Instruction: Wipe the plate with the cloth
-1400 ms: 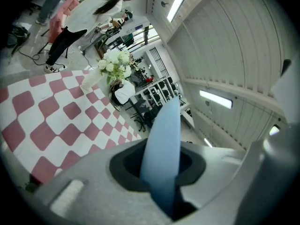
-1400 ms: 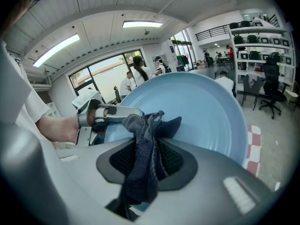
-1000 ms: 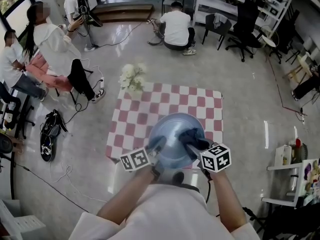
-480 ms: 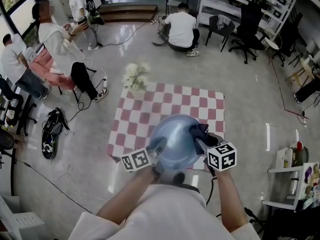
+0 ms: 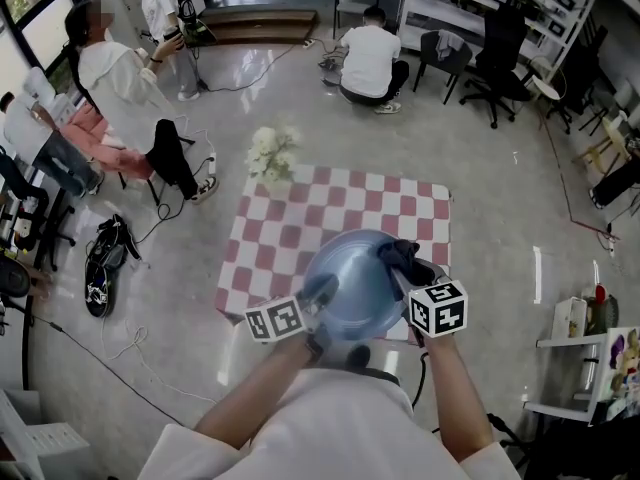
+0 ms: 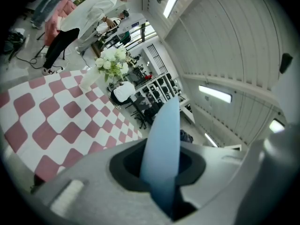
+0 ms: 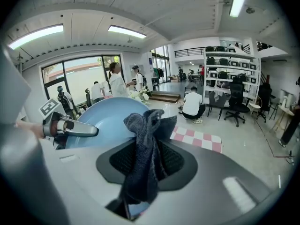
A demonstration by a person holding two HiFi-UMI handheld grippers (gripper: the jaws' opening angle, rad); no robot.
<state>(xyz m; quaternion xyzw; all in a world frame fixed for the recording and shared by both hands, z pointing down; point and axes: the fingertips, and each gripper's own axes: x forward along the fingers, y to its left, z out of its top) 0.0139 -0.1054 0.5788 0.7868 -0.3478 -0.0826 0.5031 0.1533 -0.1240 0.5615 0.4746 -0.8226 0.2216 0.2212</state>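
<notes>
One plate, one cloth, two tongs.
The left tongs [image 5: 318,292] are clamped on the rim of the single blue plate [image 5: 352,286], over the near edge of the checkered worktop [image 5: 300,223]. The right tongs [image 5: 402,276] pinch the one dark cloth [image 5: 403,256] at the plate's right edge.

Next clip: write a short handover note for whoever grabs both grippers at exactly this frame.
Left gripper: shut on the rim of the blue plate, holding it above the checkered table.
Right gripper: shut on the dark cloth, which is bunched at the plate's right rim.
Done: both things are picked up. How much is wiped cannot be told.
Left: rub the cloth across the plate's face, then probably set both down.
</notes>
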